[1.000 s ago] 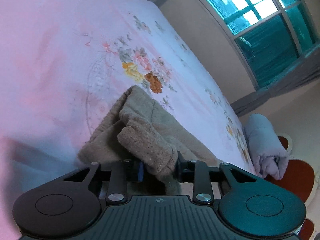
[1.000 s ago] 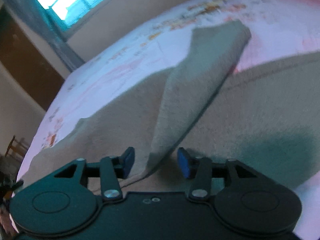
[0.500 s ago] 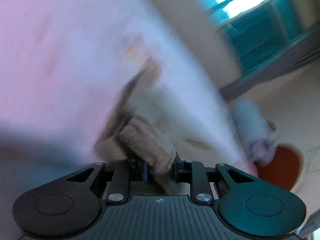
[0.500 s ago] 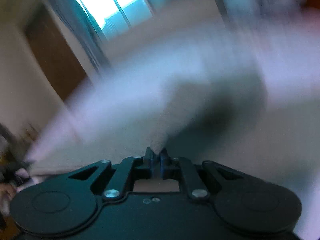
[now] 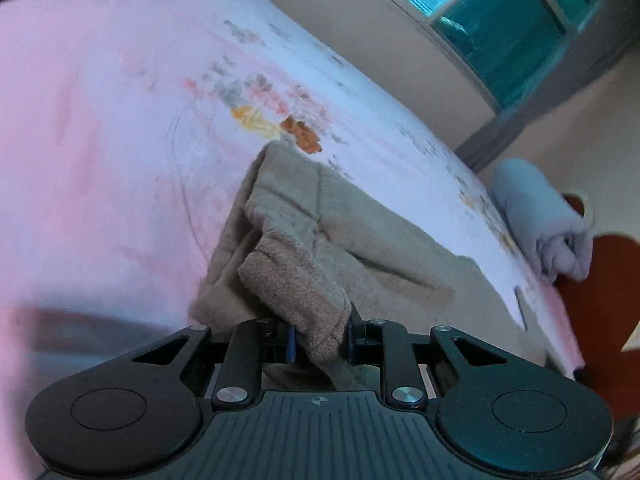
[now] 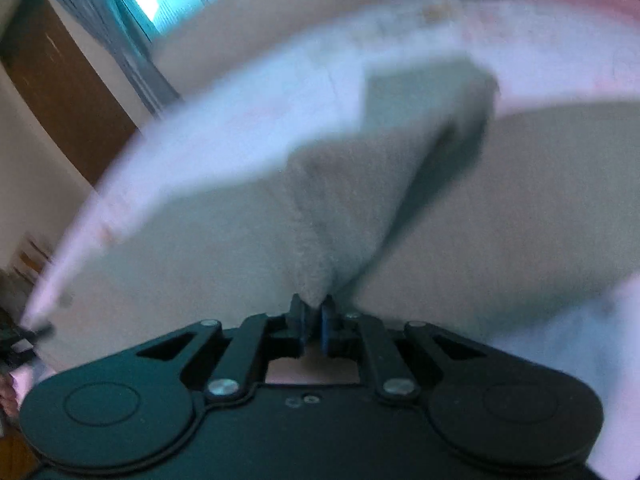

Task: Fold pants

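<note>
Beige fleece pants (image 5: 352,240) lie on a pink floral bedsheet (image 5: 100,120). My left gripper (image 5: 320,340) is shut on a thick bunched edge of the pants, which stands up between its fingers. In the right wrist view my right gripper (image 6: 314,320) is shut on a pinched fold of the pants (image 6: 360,184), lifted so that a flap rises to a far corner. The rest of the pants spreads flat below. The right wrist view is motion-blurred.
A rolled grey blanket (image 5: 540,220) lies at the bed's far right corner, beside something red-brown (image 5: 608,300). A teal window (image 5: 500,12) is in the wall behind the bed. A brown door (image 6: 60,92) stands at left in the right wrist view.
My right gripper closed on the pants fold and lifted it. My left gripper tightened on the bunched edge and moved, with the view shifting.
</note>
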Demonstrator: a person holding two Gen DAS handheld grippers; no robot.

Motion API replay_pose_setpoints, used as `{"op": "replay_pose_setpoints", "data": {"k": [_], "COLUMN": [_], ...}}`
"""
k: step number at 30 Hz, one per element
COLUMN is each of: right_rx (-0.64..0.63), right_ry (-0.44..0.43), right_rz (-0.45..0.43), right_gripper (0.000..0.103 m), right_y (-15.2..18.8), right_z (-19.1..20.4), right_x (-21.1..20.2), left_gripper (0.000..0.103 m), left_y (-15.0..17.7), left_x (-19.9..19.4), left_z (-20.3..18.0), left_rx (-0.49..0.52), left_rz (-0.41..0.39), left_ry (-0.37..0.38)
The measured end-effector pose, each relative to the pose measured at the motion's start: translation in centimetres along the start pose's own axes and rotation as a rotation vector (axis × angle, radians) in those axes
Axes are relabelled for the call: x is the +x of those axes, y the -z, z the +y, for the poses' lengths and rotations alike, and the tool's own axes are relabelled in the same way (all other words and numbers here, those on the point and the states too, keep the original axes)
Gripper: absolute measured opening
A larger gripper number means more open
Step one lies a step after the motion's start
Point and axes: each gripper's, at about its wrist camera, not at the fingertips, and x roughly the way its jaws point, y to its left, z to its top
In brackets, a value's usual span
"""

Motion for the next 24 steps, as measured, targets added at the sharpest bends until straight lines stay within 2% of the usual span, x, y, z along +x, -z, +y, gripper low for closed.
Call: {"op": "replay_pose_setpoints", "data": {"k": [3,4,6,7,8,10,15,19,22,24], "right_rx": [0.036,0.044,0.039,0.030,0.022,-0.011,-0.099,-0.152,-0.188,-0.218], "right_ry": [-0.003,-0.011,-0.008,-0.006,-0.002,0.011,0.059,0.091,0.107,0.116], "right_rz": [-0.003,-0.004,-0.045,-0.076,-0.103,-0.168,-0.243,-0.273,-0.275,-0.261], "right_gripper": [0.001,0.008,0.022,0.033,0.047,0.052,0.052,0.052,0.052,0.052], "right_y": [-0.2,-0.3,-0.7,-0.7,-0.8,-1.0,-3.7,-7.5,-10.6,-12.3], "right_z": [-0.2,-0.2,-0.3,-0.5,-0.6,-1.2,-2.1,-2.3,-2.0,-1.8], "right_x": [0.1,-0.2,-1.7,-2.7,-3.8,-6.3,-9.0,-8.7,-6.9,-5.5], "left_gripper": [0.025,0.027,0.040,0.066,0.099,0.103,0.103,0.103,0.103,0.103], "left_y": [0.0,0.0,0.0,0.2,0.2,0.5,0.3,-0.2,-0.4,-0.8], "left_x": [-0.4,-0.6,-1.6,-2.3,-3.1,-4.7,-5.8,-3.3,-0.9,0.0], "left_z": [-0.3,-0.5,-1.2,-1.5,-2.2,-4.2,-8.2,-11.2,-12.7,-12.5], "left_rx": [-0.013,-0.006,0.008,0.016,0.031,0.088,0.219,0.295,0.365,0.359], "left_rz": [-0.021,-0.024,-0.031,-0.040,-0.061,-0.129,-0.178,-0.159,-0.158,-0.167], "left_ry": [-0.013,-0.023,-0.040,-0.036,-0.051,-0.180,-0.279,-0.363,-0.495,-0.555]}}
